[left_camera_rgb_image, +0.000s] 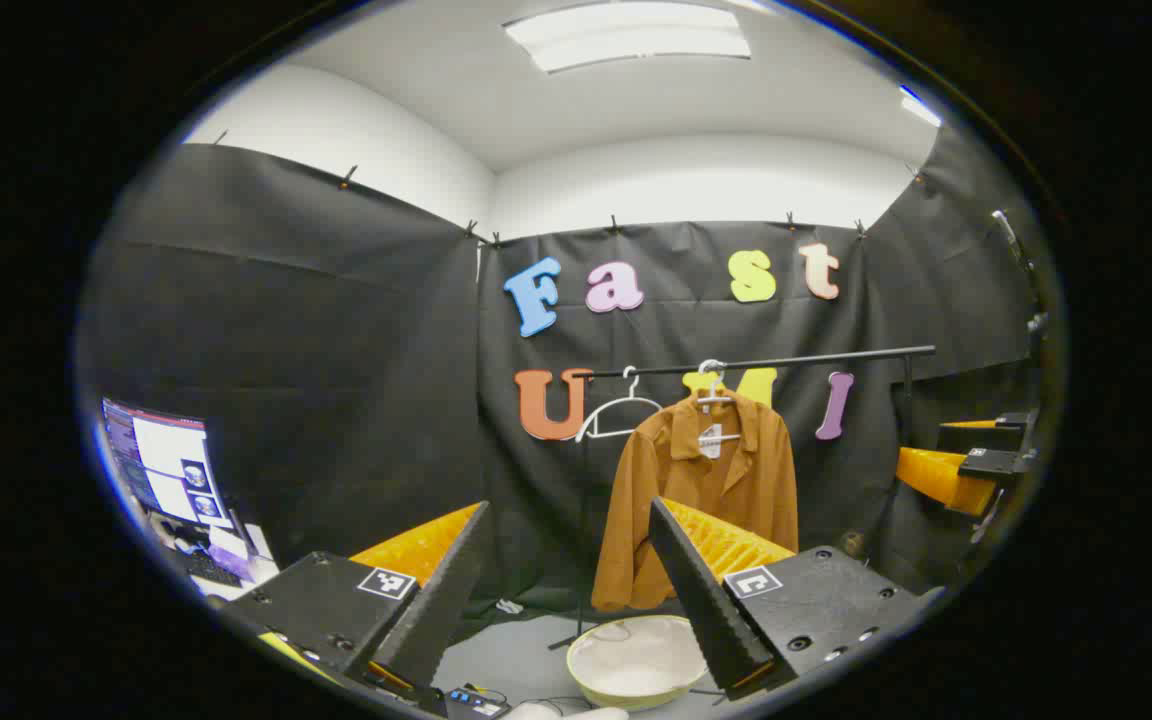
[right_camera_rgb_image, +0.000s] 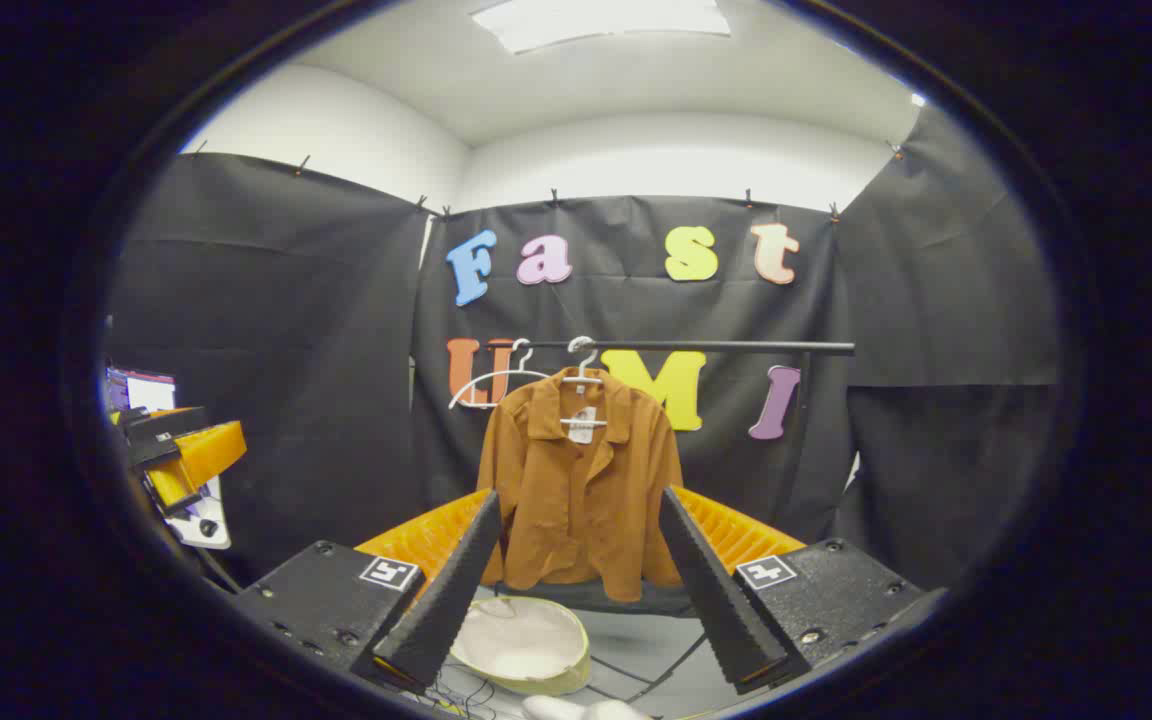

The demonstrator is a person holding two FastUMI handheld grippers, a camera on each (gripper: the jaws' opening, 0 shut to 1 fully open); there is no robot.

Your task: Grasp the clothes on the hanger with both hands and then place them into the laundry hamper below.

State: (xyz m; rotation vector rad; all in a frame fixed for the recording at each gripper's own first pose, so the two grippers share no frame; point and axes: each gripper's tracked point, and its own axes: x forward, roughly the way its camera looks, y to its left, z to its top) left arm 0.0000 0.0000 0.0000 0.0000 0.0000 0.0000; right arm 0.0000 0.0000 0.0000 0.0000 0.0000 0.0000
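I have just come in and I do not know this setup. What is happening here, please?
A person holds one tool in each hand, and both face a brown shirt hanging on a white hanger from a black rail. The left tool and the right tool are open and apart from the shirt. Nothing is grasped yet. The pale laundry hamper waits on the floor below the shirt. An empty second hanger hangs beside it.

Open air lies before the shirt [right_camera_rgb_image: 579, 490]; rail [right_camera_rgb_image: 696, 347] above, empty hanger [right_camera_rgb_image: 491, 385] beside, hamper [right_camera_rgb_image: 521, 645] below.
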